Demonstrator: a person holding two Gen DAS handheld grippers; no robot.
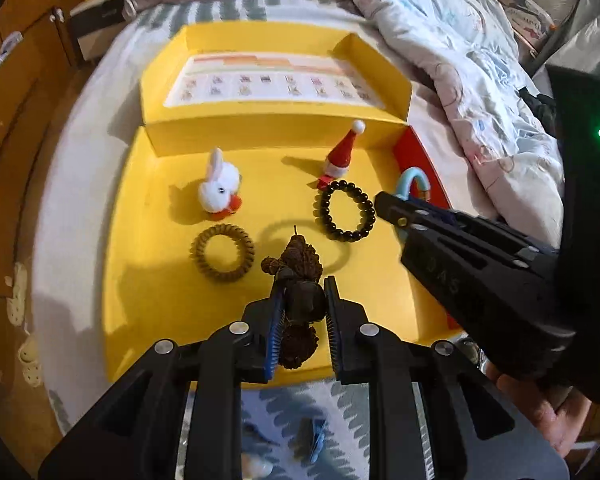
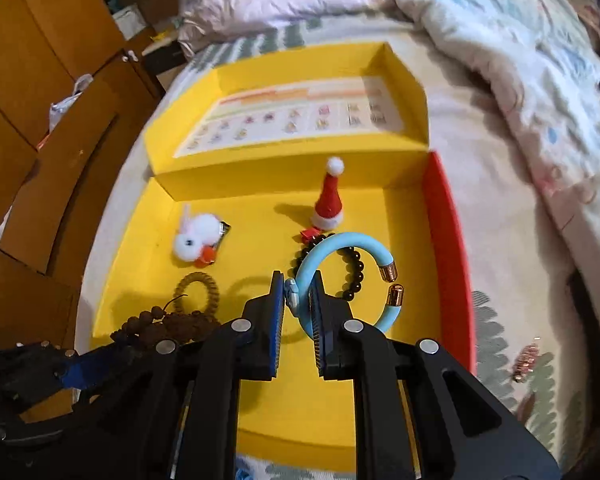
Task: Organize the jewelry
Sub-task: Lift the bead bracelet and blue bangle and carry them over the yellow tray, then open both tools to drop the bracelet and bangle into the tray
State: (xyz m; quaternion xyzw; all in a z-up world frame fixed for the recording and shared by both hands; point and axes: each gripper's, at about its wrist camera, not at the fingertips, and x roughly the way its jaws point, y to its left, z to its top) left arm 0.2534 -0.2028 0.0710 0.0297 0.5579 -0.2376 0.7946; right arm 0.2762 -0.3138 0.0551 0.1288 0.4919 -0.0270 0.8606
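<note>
A yellow box tray point(image 1: 180, 312) point(image 2: 380, 420) lies open on the bed. My left gripper point(image 1: 303, 292) is shut on a bunched brown bead bracelet point(image 1: 296, 260) point(image 2: 168, 322), held above the tray's near part. My right gripper point(image 2: 296, 292) point(image 1: 388, 206) is shut on a light blue open bangle point(image 2: 340, 248) point(image 1: 412, 180) with copper end caps, above the tray's right side. On the tray floor lie a black bead bracelet point(image 1: 346, 210) point(image 2: 356, 270), a brown spiral hair tie point(image 1: 223, 258) point(image 2: 198, 286), a white bunny clip point(image 1: 220, 190) point(image 2: 198, 240) and a small Santa hat clip point(image 1: 342, 152) point(image 2: 328, 204).
The box's lid point(image 1: 276, 80) point(image 2: 300, 116), with a printed card inside, stands open behind the tray. A rumpled quilt point(image 1: 460, 60) point(image 2: 500, 60) fills the right. Wooden cabinets point(image 2: 40, 100) stand on the left. A small blue clip point(image 1: 316, 440) and a pinkish trinket point(image 2: 526, 364) lie on the bedsheet.
</note>
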